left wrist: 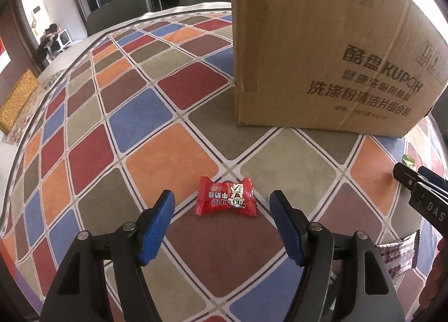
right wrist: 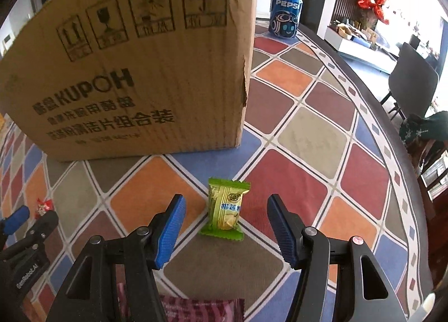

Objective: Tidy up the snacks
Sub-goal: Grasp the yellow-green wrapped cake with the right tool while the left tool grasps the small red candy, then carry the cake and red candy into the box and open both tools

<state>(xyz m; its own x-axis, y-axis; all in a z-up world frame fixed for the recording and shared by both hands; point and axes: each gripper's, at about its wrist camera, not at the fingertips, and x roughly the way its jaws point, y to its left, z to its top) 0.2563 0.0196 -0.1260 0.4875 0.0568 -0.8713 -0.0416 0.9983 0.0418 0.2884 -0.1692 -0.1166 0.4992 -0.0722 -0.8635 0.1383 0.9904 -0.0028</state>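
A red candy wrapper (left wrist: 226, 196) lies on the checkered tablecloth, between and just ahead of my open left gripper (left wrist: 222, 205). A green-yellow snack packet (right wrist: 226, 208) lies between the blue pads of my open right gripper (right wrist: 226, 215). A big brown cardboard box (left wrist: 330, 50) stands behind both snacks; it also shows in the right wrist view (right wrist: 134, 64). A dark plaid packet (left wrist: 397, 254) lies at the right, and shows under my right gripper (right wrist: 196, 309). The red candy also shows at the far left of the right wrist view (right wrist: 43, 205).
A blue Pepsi can (right wrist: 285, 12) stands behind the box's right corner. The table's patterned border and edge (right wrist: 372, 131) curve along the right, with a dark chair (right wrist: 411, 81) beyond. My right gripper's tip (left wrist: 420, 190) shows at the right of the left wrist view.
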